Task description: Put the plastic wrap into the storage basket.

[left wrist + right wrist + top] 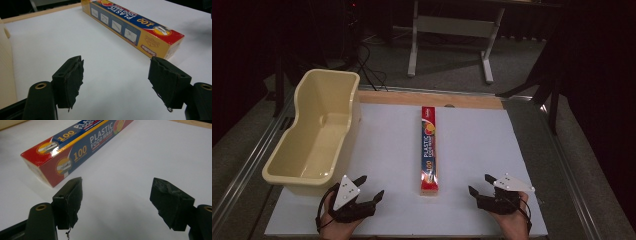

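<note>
Box of plastic wrap (429, 150) lies lengthwise mid-table, between the left gripper (368, 189) and right gripper (480, 186). Both have jaws spread wide, nothing in them, just near its closest end.

red-blue wrap box (429, 150), cream tub (314, 135), black tongs (371, 187)

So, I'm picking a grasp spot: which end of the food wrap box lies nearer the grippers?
The red end of the plastic food wrap box, which lies between the left gripper and right gripper; the other end points at the table's far edge.

Left tongs (371, 186) gaping, right tongs (479, 184) gaping, both low, angled inward
</note>
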`<state>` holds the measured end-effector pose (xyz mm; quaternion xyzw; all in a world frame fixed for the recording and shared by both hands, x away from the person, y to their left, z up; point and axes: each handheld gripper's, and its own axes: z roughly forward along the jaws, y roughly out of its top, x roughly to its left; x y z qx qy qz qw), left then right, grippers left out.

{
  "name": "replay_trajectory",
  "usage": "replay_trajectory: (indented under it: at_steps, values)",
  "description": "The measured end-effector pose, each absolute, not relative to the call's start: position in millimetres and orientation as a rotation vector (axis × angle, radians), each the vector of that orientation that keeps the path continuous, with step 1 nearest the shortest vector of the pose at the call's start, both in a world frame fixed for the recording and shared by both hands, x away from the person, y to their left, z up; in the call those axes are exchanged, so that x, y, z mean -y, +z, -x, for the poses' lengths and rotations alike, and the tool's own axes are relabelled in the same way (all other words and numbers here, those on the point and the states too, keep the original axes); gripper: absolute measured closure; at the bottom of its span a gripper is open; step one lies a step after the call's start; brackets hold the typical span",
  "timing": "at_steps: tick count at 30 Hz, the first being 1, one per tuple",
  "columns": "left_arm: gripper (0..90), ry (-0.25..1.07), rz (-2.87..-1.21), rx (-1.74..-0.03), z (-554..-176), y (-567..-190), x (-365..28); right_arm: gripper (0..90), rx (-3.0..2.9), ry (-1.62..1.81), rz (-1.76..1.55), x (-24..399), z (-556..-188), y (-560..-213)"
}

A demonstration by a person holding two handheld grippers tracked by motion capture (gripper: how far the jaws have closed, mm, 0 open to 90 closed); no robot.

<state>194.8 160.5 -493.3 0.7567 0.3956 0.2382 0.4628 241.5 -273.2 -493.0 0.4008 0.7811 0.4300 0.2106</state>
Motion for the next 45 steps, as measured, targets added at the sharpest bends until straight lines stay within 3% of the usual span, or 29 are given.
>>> replay_trajectory:
  at_steps: [17, 32, 45]
  values:
    - [27.2, 0.604, -1.832, -1.005, -196.5, -492.2, -164.5, 17.7, -2.211, 1.230, -1.136, 258.0, -248.1, -493.5]
    - [27.2, 0.619, -1.832, -1.011, -195.5, -492.5, -164.6, 12.6, -2.289, 1.244, -1.063, 199.1, -277.9, -478.8]
    - [27.1, 0.615, -1.835, -1.011, -195.3, -492.0, -164.9, 11.0, -2.297, 1.179, -1.109, 140.7, -305.5, -490.7]
